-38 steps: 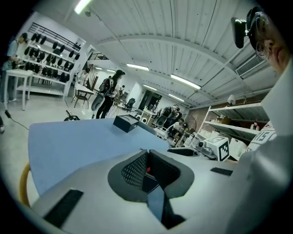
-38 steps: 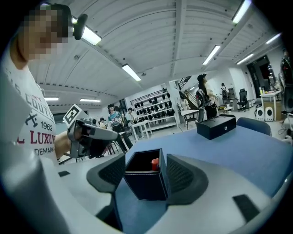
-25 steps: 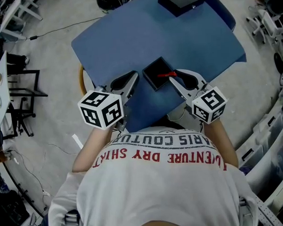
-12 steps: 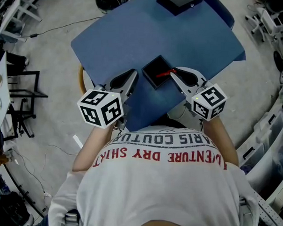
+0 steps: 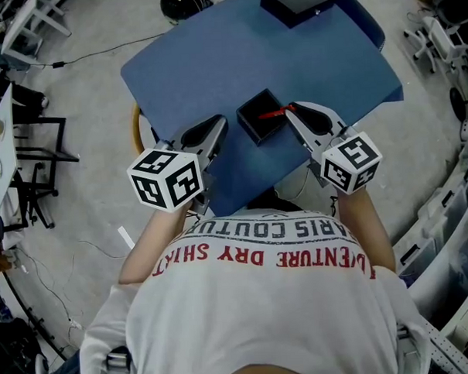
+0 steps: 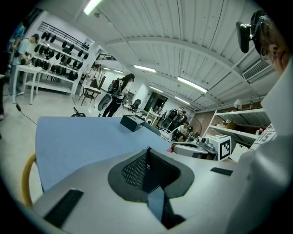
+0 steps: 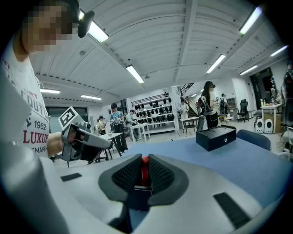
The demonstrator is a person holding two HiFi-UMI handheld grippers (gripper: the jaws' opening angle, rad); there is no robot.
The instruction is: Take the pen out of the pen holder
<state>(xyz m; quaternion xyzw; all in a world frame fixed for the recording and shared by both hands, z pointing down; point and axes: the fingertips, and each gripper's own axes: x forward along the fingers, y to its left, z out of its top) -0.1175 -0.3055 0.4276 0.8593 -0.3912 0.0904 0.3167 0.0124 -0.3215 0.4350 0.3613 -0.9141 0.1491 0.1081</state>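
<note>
Both right gripper (image 5: pixel 289 110) jaws have closed onto the pen (image 7: pixel 144 168).

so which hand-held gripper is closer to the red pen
Right. The right hand-held gripper has its jaws closed on the red pen at the pen holder; the left hand-held gripper sits at the holder's opposite side, off the pen.

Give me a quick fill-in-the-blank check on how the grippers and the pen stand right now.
The right gripper grips a pen coloured ____.
Between its shut jaws the left gripper holds ____.
The pen holder stands on a table coloured ____.
Missing words: red; nothing; blue.
</note>
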